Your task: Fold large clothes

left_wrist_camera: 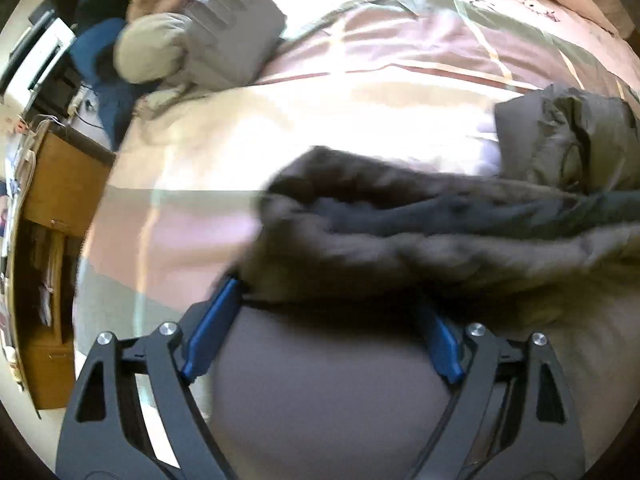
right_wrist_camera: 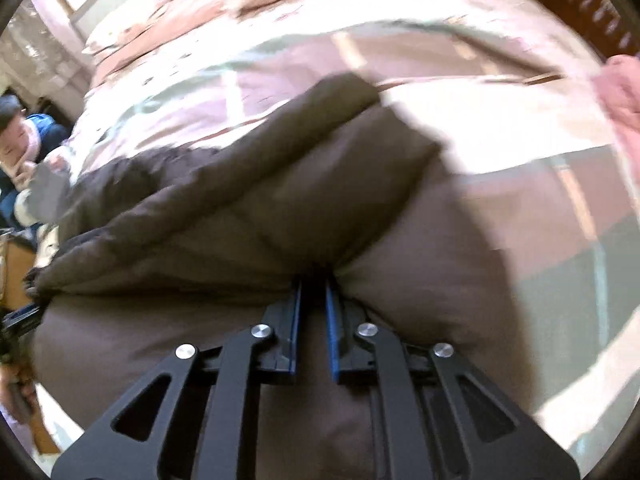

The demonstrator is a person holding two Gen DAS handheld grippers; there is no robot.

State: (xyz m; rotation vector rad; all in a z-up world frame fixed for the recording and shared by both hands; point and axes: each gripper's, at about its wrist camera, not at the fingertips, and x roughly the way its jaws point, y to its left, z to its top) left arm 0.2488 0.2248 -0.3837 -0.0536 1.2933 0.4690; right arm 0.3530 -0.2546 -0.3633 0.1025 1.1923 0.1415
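Brown padded coat lies on the bed, soft and bulky, likely slippery. The right gripper pinches a fold at its near edge; the left gripper stands spread around the fur-trimmed part. Better grasp thick seams.

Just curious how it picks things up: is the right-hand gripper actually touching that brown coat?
Touching. In the right wrist view, the right gripper has its blue fingers nearly together, pinching a fold of the brown coat.
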